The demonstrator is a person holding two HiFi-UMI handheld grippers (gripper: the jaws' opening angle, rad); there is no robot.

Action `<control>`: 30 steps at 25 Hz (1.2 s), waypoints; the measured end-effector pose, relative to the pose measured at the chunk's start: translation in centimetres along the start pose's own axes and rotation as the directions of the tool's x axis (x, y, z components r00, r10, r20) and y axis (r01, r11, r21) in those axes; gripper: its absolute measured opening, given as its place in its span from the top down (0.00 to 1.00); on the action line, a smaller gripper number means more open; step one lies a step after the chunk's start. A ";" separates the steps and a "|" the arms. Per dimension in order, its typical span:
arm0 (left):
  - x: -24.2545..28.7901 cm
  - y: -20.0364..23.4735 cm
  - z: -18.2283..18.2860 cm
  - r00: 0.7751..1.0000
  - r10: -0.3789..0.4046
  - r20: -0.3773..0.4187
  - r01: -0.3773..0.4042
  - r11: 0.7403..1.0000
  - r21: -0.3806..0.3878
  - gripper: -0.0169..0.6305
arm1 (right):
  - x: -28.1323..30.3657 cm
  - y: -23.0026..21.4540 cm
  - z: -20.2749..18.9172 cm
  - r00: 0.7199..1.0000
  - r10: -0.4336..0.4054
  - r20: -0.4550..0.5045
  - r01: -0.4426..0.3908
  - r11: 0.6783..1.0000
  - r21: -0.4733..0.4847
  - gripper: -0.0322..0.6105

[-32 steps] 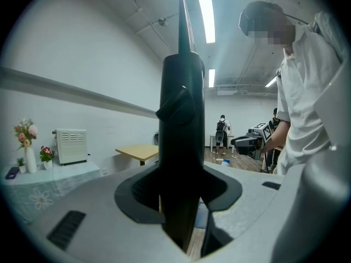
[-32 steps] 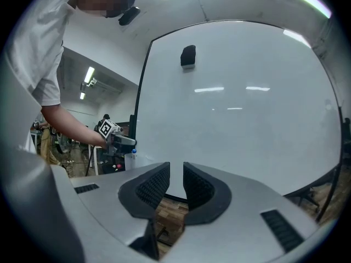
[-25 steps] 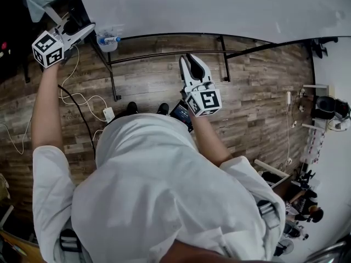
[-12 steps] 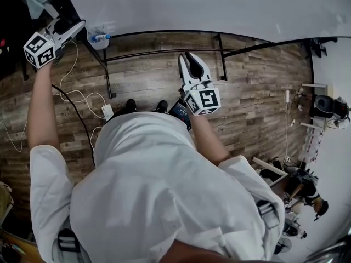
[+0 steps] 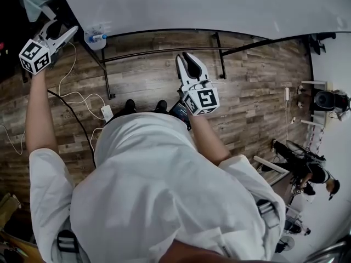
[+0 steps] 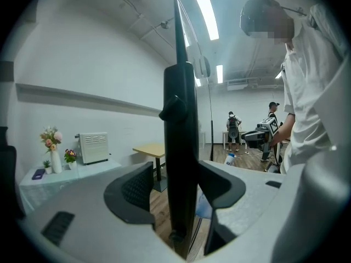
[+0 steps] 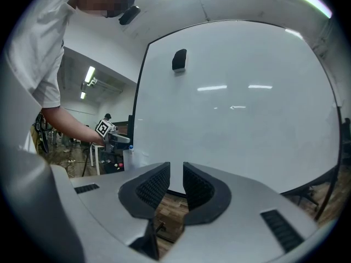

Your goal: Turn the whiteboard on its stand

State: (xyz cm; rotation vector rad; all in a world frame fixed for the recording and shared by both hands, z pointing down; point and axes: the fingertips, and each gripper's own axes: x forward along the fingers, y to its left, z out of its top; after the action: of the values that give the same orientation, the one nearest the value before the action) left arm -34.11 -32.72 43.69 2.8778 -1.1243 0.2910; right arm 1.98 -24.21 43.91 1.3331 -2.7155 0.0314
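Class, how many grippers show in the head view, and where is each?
2. The left gripper is at the whiteboard's left edge, its jaws having just been opening with that edge between them. The right gripper points at the board, nothing between its jaws.

The whiteboard [image 5: 219, 4] is plain white in a thin black frame, on a black stand [image 5: 164, 52]. The plank floor [image 5: 263, 92] is streaked brown and grey. The right gripper [image 5: 185, 58] is white with black ribbed pads [image 7: 153, 188] and a black-and-white patterned cube [image 5: 202, 100].
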 end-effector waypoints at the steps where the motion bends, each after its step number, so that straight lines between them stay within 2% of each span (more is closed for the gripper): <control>1: -0.7 0.0 -0.4 1.000 0.010 -0.014 -0.010 1.000 -0.001 0.61 | -0.1 0.0 0.0 1.000 0.000 0.000 0.000 1.000 -0.001 0.84; 3: -2.5 -0.2 -1.0 0.999 0.053 -0.011 -0.053 0.998 -0.025 0.61 | -0.5 -0.1 -0.3 1.000 0.000 -0.005 0.000 1.000 0.000 0.84; 5: -4.5 -0.5 -0.9 0.988 0.143 0.060 -0.137 0.986 -0.094 0.61 | -0.8 -0.2 -0.4 1.000 0.000 -0.009 0.000 1.000 0.003 0.84; 8: -6.8 -1.8 -0.9 0.942 0.295 0.157 -0.265 0.946 -0.186 0.63 | -0.8 -0.1 -0.4 1.000 0.001 -0.007 -0.001 1.000 0.010 0.85; 10: -6.9 -3.9 -1.0 0.926 0.335 0.173 -0.301 0.933 -0.196 0.63 | -0.7 0.0 -0.1 1.000 0.000 0.006 0.000 1.000 0.004 0.85; 13: -6.0 -7.7 -0.9 0.918 0.357 0.172 -0.330 0.929 -0.169 0.64 | -1.0 0.1 0.5 0.999 -0.004 0.032 0.004 1.000 -0.009 0.86; 16: -5.2 -11.4 -0.4 0.905 0.382 0.190 -0.352 0.920 -0.174 0.68 | -2.0 0.1 1.1 0.998 -0.004 0.055 0.005 1.000 -0.023 0.89; 22: -2.5 -19.2 0.1 0.913 0.347 0.217 -0.310 0.932 -0.187 0.94 | -7.6 -1.4 2.5 0.997 -0.035 0.067 0.039 0.997 -0.059 0.95; 25: -1.5 -23.1 1.5 0.911 0.342 0.232 -0.301 0.934 -0.193 0.96 | -12.1 -3.0 3.1 0.994 -0.074 0.082 0.080 0.995 -0.067 0.95; 30: 0.7 -30.2 4.7 0.921 0.294 0.255 -0.272 0.955 -0.120 0.96 | -19.6 -4.2 2.2 0.990 -0.123 0.074 0.127 0.991 -0.051 0.95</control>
State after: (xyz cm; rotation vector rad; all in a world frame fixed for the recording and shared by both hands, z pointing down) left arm -12.45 -11.46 40.17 2.7356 -1.5612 -0.1470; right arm 17.03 -11.51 39.39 1.5133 -2.6612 -0.1030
